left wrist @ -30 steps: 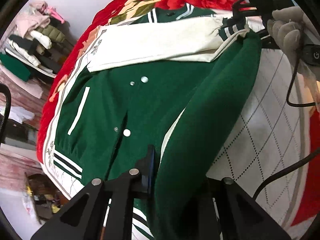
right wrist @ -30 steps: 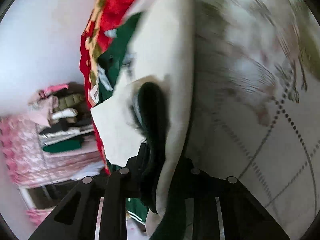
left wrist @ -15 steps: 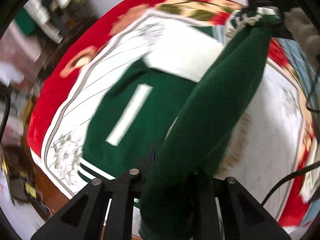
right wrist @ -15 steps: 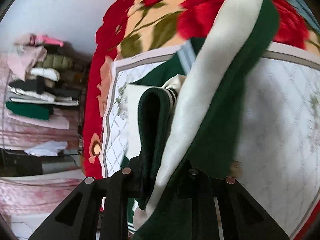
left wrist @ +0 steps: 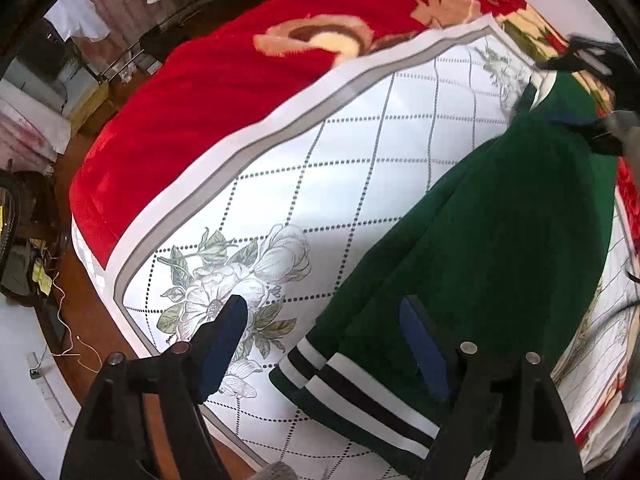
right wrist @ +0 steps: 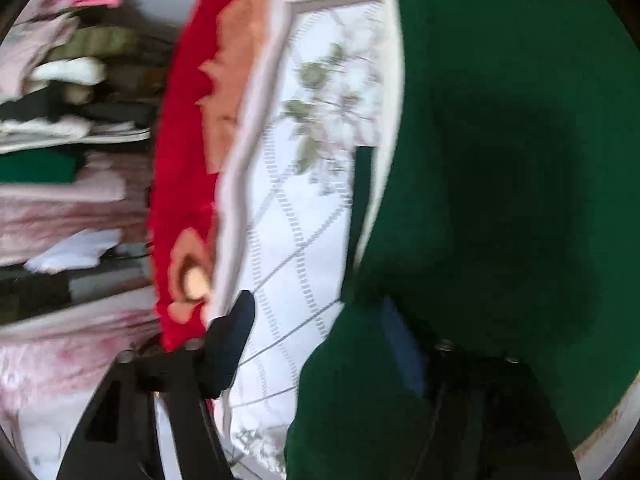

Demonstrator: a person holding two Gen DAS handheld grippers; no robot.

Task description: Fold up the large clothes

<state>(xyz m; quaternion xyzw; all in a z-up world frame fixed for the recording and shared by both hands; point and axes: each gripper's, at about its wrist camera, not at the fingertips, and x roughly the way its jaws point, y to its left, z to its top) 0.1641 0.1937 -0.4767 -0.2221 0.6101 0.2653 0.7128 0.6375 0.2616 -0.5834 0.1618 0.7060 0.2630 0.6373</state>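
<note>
The green jacket with a white-and-black striped hem lies folded lengthwise on the white quilted bed cover. My left gripper is open just above the hem end, its right finger over the cloth. In the left wrist view the right gripper is at the jacket's far end. In the blurred right wrist view my right gripper is open over the green jacket, its right finger against the cloth.
A red floral blanket covers the bed under the white cover. The bed edge and wooden floor with a cable lie to the left. Shelves of stacked clothes stand beyond the bed.
Both grippers were shut on the jacket, swinging its lifted side over. Now the jacket lies folded on the cover and both grippers have opened and let go.
</note>
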